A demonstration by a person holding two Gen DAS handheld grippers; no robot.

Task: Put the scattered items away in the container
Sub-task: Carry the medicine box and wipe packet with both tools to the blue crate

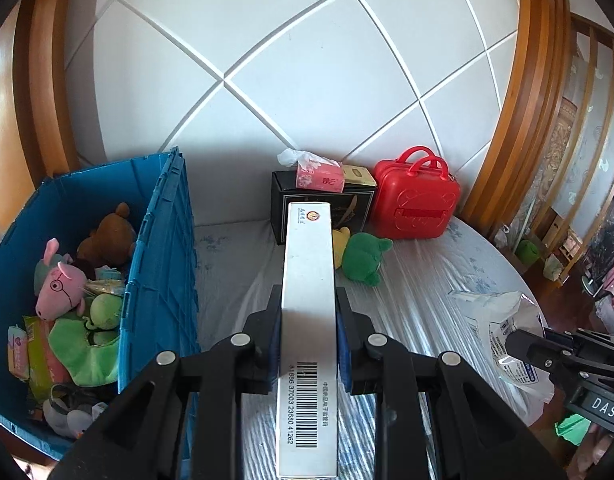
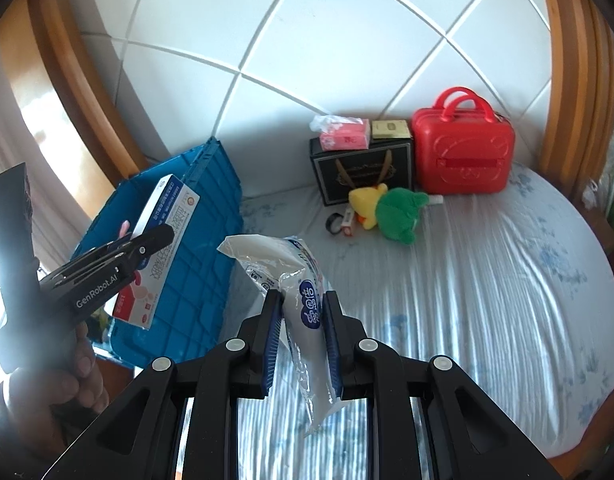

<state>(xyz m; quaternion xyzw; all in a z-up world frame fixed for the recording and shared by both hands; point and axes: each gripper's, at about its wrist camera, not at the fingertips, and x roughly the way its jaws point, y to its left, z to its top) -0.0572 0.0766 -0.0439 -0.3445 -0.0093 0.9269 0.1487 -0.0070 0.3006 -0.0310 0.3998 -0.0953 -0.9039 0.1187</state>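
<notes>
My left gripper (image 1: 309, 312) is shut on a long white box (image 1: 309, 320) with a barcode, held above the bed just right of the blue crate (image 1: 163, 260). The crate holds plush toys and packets. The box (image 2: 163, 240) and left gripper (image 2: 147, 244) also show in the right wrist view, beside the crate (image 2: 195, 248). My right gripper (image 2: 303, 312) is shut on a clear plastic packet (image 2: 307, 300) with blue print, held above the bed. The packet (image 1: 503, 340) shows at the right of the left wrist view. A green and yellow plush (image 2: 395, 208) lies on the bed.
A black gift box (image 2: 359, 168) stands at the headboard with a pink tissue pack (image 2: 345, 134) and a small gold box (image 2: 389, 129) on top. A red mini suitcase (image 2: 463, 152) stands beside it. A tape roll (image 2: 334, 224) and a small tube (image 2: 349, 222) lie near the plush.
</notes>
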